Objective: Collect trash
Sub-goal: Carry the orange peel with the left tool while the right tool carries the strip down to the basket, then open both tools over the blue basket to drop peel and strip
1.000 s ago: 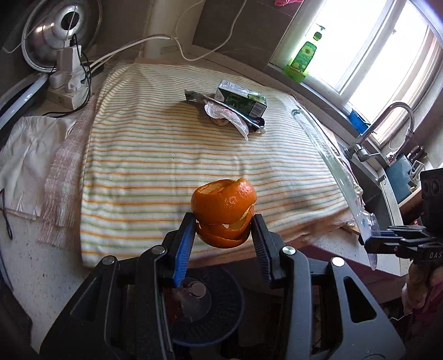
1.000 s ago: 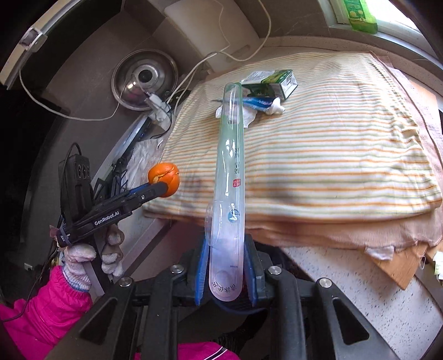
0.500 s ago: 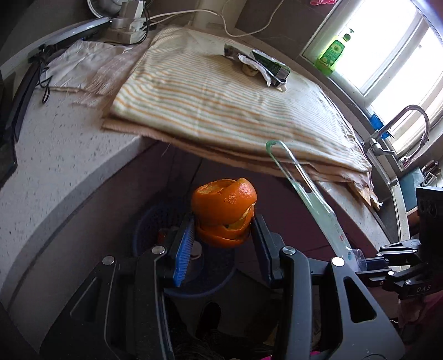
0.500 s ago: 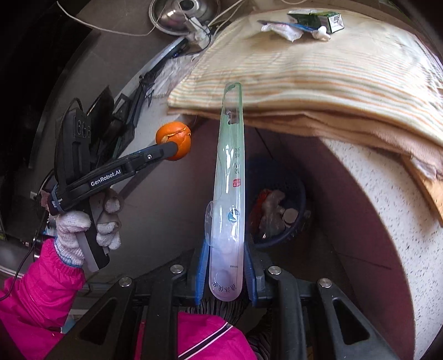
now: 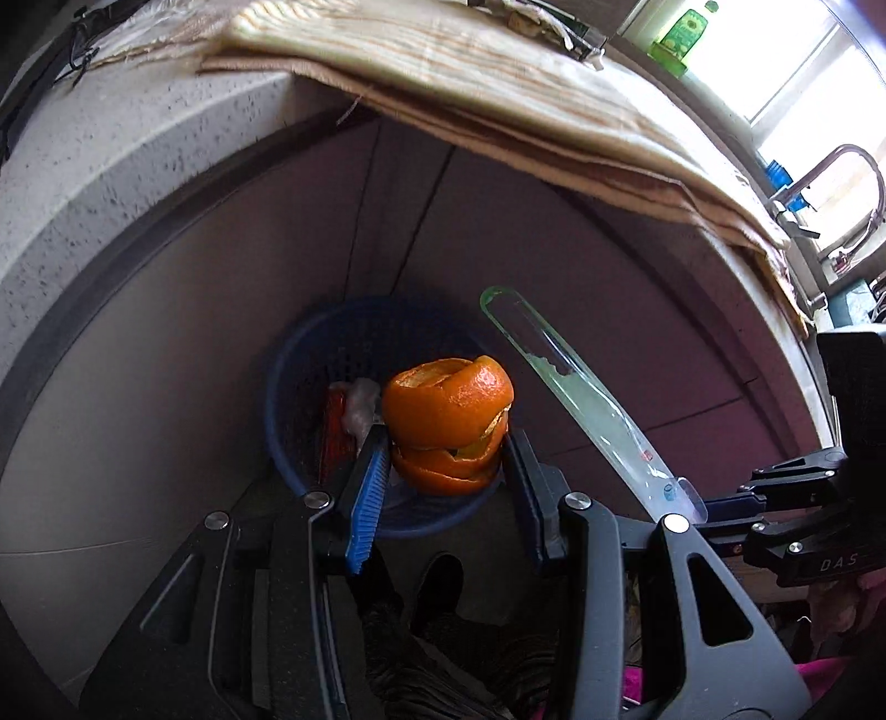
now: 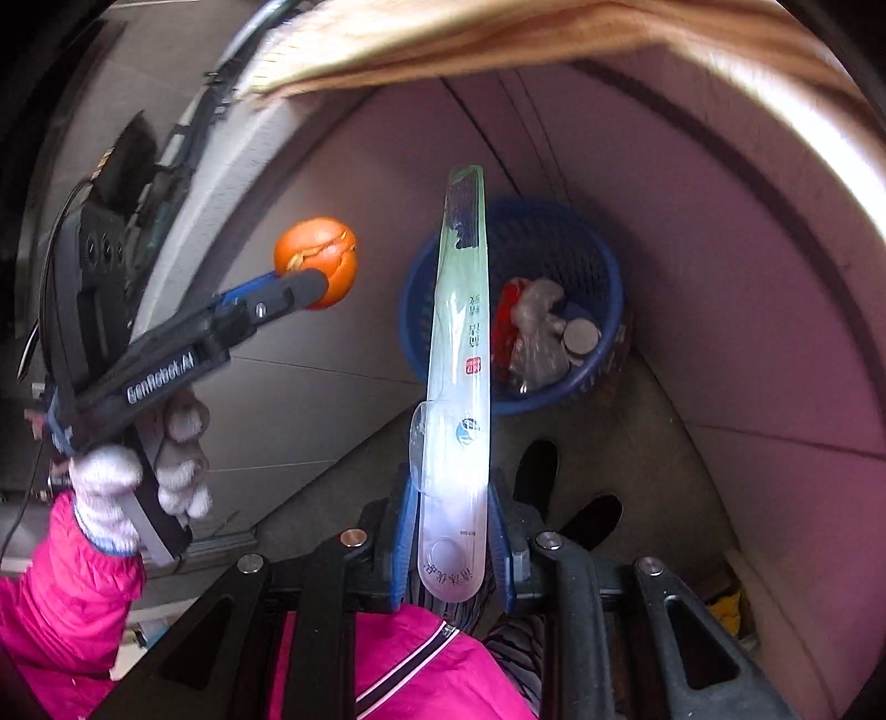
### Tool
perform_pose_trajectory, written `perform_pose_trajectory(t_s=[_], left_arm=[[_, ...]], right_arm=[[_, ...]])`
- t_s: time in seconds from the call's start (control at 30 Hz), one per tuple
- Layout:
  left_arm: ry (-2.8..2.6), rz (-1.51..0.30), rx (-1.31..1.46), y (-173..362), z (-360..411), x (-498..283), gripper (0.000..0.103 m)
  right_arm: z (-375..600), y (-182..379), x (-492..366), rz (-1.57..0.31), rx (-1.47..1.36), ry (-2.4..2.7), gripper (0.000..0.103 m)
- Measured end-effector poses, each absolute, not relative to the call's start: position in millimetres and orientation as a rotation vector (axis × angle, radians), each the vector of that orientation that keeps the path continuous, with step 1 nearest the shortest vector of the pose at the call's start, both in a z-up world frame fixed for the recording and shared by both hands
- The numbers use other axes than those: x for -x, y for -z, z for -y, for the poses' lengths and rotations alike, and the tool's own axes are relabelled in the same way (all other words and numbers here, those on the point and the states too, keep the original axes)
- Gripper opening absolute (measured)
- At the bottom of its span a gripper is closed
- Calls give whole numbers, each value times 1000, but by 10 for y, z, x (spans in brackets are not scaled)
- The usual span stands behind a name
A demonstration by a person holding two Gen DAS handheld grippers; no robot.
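My left gripper (image 5: 446, 448) is shut on a curled orange peel (image 5: 449, 412), held just above a blue mesh waste basket (image 5: 288, 387) on the floor below the counter. My right gripper (image 6: 451, 509) is shut on the lower end of a long clear plastic toothbrush package (image 6: 459, 354), which points up over the blue basket (image 6: 603, 354). In the right wrist view the left gripper (image 6: 315, 288) with the orange peel (image 6: 318, 257) hangs left of the basket. Red and crumpled clear wrappers (image 6: 531, 327) lie inside it. The clear package (image 5: 576, 399) also slants across the left wrist view.
A striped cloth (image 5: 498, 83) overhangs the speckled counter edge (image 5: 111, 149) above the basket. A carton and wrappers (image 5: 554, 25) lie on the cloth's far side. A tap (image 5: 830, 177) and green bottle (image 5: 681, 41) stand by the window. Shoes (image 6: 540, 459) and a pink sleeve (image 6: 61, 598) show below.
Both grippers have dropped from counter height to below the counter edge and tipped downward. The blue basket now fills the middle of both views. Both grips are unchanged.
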State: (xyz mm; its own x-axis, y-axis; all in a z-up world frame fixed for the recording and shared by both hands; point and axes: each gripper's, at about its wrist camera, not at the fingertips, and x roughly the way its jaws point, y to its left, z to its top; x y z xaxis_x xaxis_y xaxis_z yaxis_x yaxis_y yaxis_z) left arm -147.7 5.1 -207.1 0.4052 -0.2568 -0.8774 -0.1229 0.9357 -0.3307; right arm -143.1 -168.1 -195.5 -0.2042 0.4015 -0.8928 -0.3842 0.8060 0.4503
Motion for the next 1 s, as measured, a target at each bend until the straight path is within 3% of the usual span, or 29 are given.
perform_pose_trajectory(t_s=[0.43,1.0], left_arm=[[106,-1257,369,2658,73,1333,42],[121,-1320,358,2911,13,1074,42]], right_arm=[[1534,2423,1268,-1706,7,-611,24],[1466,2586,1138,-1750,2,-521,25]])
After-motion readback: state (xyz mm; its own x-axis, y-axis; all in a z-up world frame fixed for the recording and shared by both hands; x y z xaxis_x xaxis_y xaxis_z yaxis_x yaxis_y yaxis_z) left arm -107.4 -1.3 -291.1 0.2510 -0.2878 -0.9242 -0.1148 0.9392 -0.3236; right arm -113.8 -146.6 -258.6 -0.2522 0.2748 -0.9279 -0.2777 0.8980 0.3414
